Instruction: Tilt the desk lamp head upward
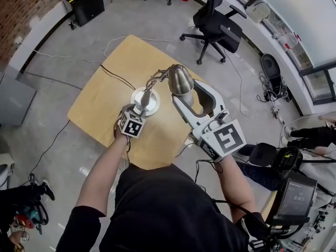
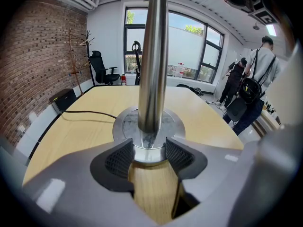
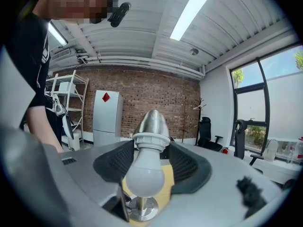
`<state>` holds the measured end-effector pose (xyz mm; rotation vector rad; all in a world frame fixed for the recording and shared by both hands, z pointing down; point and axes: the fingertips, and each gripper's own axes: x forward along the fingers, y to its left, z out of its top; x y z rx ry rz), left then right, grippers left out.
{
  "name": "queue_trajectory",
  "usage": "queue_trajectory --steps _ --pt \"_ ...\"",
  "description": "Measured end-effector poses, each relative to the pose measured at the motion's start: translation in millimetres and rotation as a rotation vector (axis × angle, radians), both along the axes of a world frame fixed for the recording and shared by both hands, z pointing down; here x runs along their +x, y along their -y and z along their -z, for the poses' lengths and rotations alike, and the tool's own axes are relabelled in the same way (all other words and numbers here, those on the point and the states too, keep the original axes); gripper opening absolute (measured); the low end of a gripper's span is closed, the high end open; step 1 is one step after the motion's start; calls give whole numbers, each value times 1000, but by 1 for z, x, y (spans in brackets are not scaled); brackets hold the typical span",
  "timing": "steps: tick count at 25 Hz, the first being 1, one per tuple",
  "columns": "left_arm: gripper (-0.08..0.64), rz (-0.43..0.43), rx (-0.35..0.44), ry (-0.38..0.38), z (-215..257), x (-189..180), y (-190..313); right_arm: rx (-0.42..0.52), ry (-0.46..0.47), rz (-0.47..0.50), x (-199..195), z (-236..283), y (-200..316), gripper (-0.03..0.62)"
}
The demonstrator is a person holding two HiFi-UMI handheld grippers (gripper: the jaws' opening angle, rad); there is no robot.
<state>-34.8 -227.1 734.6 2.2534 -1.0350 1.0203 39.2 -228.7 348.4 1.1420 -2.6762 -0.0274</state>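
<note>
Desk lamp: upright near the middle of the wooden table, round lamp base flat on the tabletop.
Left hand-held gripper: clenched low on the lamp stem, ribbed pads either side of the collar where the stem meets the base; gripper just above the table.
Right hand-held gripper: grasping the lamp head, raised above the table and to the right of the stem.
Lamp head: brushed-metal cone held between the pads of the right gripper, white bulb pointing back towards that gripper's camera, base visible below it.
Power cord: black, trailing from the base across the table and over its far-left edge.
Surroundings: black office chair on the floor beyond the table.
</note>
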Motion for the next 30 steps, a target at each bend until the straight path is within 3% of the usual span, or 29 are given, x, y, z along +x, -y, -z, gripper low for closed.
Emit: queue_trajectory --steps 13,30 --pt "229 -5 2 -5 2 -5 6 -16 13 -1 -16 7 17 247" --pt "229 -1 13 -10 5 3 0 -44 -37 9 -22 15 23 247"
